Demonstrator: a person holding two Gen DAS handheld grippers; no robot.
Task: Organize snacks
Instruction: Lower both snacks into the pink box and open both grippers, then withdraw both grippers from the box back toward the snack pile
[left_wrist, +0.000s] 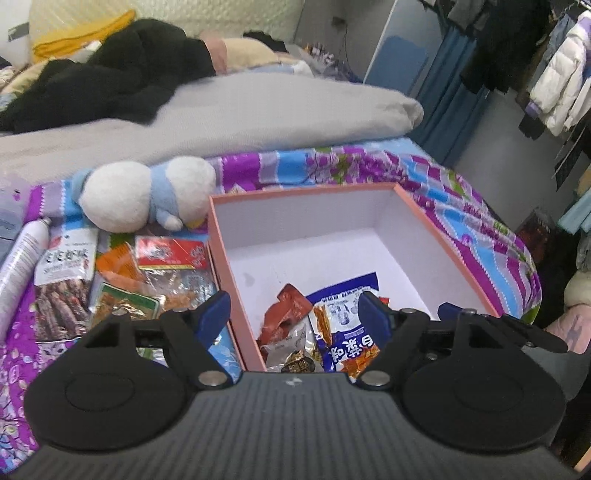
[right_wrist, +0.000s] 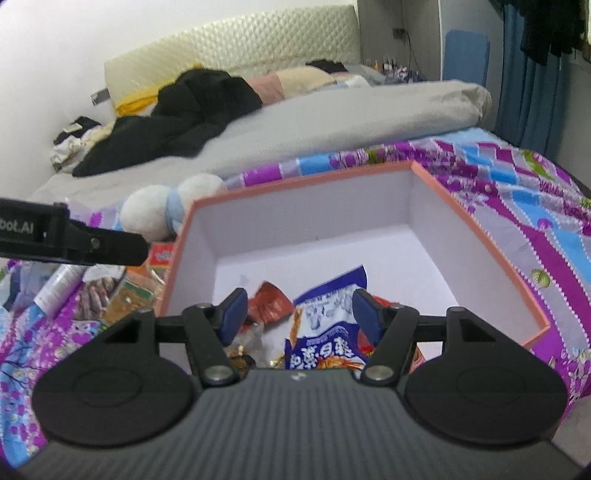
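A pink box (left_wrist: 317, 190) with a white inside stands open on the bed; it also shows in the right wrist view (right_wrist: 295, 182). In it lie a blue and white snack bag (left_wrist: 347, 299) (right_wrist: 325, 306), a red-brown packet (left_wrist: 290, 306) (right_wrist: 269, 301) and other small packets. Several loose snack packs (left_wrist: 122, 280) lie on the bedspread left of the box. My left gripper (left_wrist: 293, 314) is open and empty, straddling the box's near left wall. My right gripper (right_wrist: 297, 314) is open and empty above the box's near end.
A white and blue plush toy (left_wrist: 147, 192) lies behind the snacks, left of the box. A white spray can (left_wrist: 22, 258) lies at the far left. A grey duvet (left_wrist: 221, 110) and black clothes (left_wrist: 99, 74) cover the bed behind. Hanging clothes (left_wrist: 554, 74) are at the right.
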